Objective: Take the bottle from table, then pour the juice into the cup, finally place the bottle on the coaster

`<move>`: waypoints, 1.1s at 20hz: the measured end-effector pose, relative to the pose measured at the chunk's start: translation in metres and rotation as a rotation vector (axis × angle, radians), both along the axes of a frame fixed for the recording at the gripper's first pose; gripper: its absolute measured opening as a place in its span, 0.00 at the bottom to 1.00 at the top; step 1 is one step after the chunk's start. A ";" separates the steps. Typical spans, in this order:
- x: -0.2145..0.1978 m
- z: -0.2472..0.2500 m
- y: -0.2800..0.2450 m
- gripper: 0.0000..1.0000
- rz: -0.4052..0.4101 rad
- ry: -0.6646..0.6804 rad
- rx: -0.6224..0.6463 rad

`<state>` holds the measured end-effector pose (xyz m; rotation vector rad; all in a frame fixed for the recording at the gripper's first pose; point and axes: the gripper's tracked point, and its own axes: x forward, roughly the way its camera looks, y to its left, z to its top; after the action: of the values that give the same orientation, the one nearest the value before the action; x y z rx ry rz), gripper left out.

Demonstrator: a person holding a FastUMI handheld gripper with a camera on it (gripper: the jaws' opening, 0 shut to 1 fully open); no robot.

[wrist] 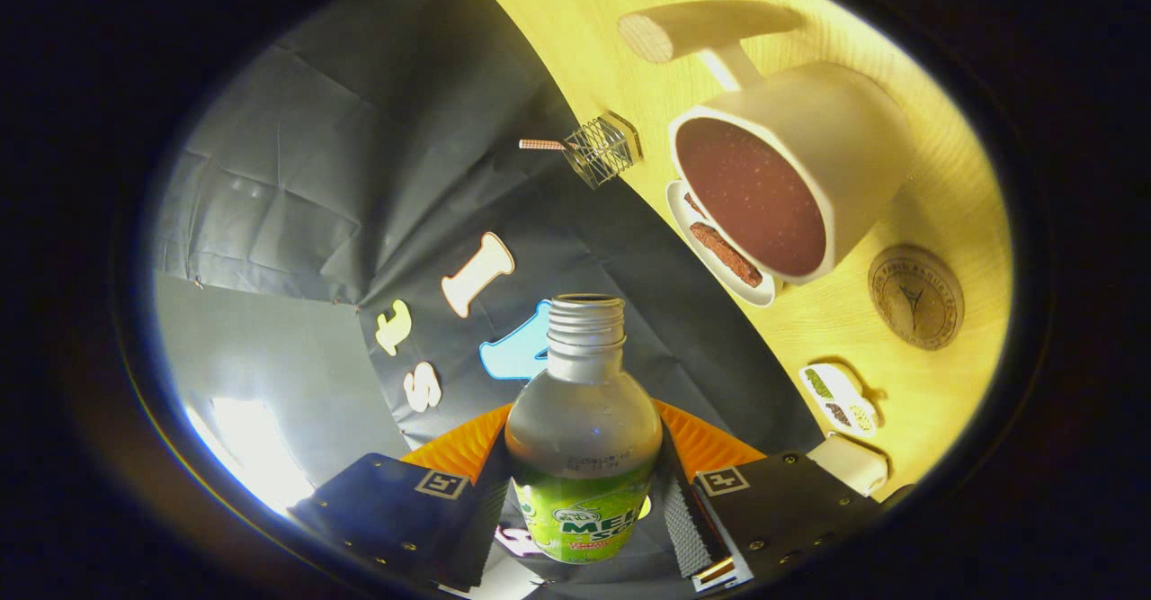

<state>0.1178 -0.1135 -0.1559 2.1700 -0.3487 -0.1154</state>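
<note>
- Bottle (583, 429) sits clamped between my fingers (688, 523) – both press its sides, neck pointing ahead toward the booth wall.
- Its green label is too cut off and curved for me to read surely; small dark print runs just above it.
- Cap is off, the threaded mouth bare, the upper body clear.
- My whole view is tilted, so the yellow wooden table (557, 33) slants away to my right.
- Further right: a small wire rack (601, 148), then a white cup (791, 177) with a wooden handle – dark reddish inside.
- A small dish (719, 254) lies just beside the cup.
- Rightmost, a round brown coaster (915, 297), bare, its engraving illegible.
</note>
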 end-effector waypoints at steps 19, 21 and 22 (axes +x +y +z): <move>-0.005 -0.012 0.009 0.77 0.090 0.069 -0.220; -0.006 -0.015 0.014 0.77 0.125 0.112 -0.307; -0.006 -0.018 0.016 0.77 0.145 0.139 -0.358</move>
<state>0.1116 -0.0975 -0.1736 1.8140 -0.1201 -0.1120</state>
